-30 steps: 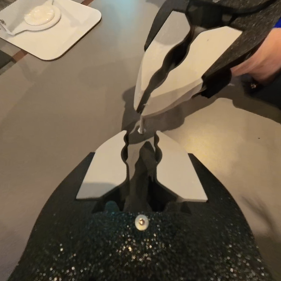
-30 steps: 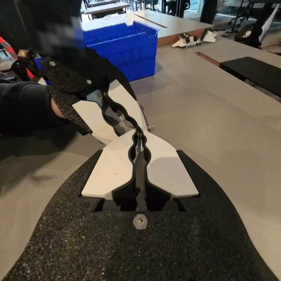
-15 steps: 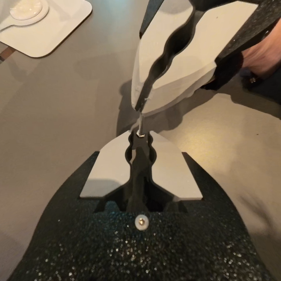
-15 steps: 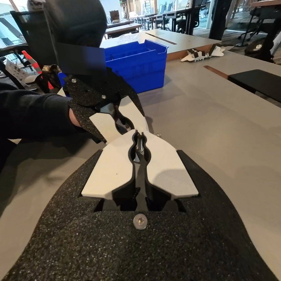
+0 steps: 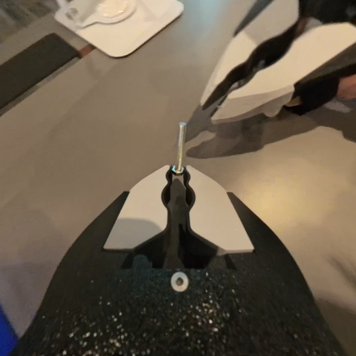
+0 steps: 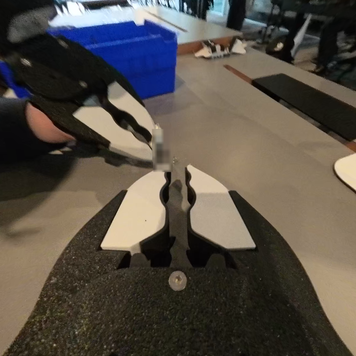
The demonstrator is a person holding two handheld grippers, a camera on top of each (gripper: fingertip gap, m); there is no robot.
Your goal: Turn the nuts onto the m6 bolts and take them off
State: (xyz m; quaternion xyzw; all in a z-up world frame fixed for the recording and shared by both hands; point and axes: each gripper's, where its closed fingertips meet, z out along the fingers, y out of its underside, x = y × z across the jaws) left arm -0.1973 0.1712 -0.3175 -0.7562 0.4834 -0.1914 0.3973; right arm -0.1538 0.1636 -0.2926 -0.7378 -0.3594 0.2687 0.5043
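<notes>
Between left gripper (image 5: 177, 169) tips, nut (image 5: 177, 170) with bolt (image 5: 180, 144), right gripper (image 6: 177, 169) released, withdrawn.

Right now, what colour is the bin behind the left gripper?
Blue; the bin shows best in the right wrist view.

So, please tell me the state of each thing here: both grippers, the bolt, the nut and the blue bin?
left gripper: shut on the nut, fingertips pinching it.
nut: threaded on the bolt, held at the left fingertips.
bolt: upright, shaft free above the nut.
right gripper: open, empty, apart from the bolt.
blue bin: upright on the table, contents not visible.
</notes>
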